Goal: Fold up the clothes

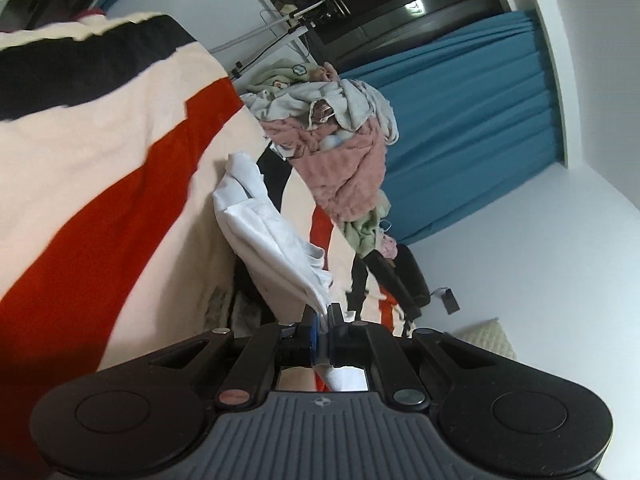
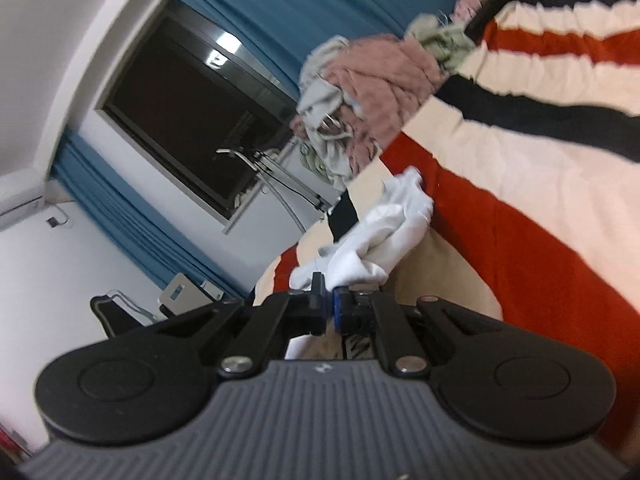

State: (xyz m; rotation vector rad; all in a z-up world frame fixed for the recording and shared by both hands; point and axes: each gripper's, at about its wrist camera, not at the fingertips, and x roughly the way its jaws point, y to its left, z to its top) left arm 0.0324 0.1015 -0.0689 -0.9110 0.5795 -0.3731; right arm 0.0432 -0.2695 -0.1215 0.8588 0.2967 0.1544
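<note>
Task is at early stage — left gripper (image 1: 322,314) and right gripper (image 2: 329,294) each pinch closed on white garment (image 1: 264,224), hanging crumpled over striped blanket (image 1: 100,184); laundry pile (image 1: 344,148) not folded yet.

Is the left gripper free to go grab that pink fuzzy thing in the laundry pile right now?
Probably not yet. The left gripper is shut on the white garment, as is the right gripper. The pink fuzzy item lies farther off in the pile, uncovered.
</note>
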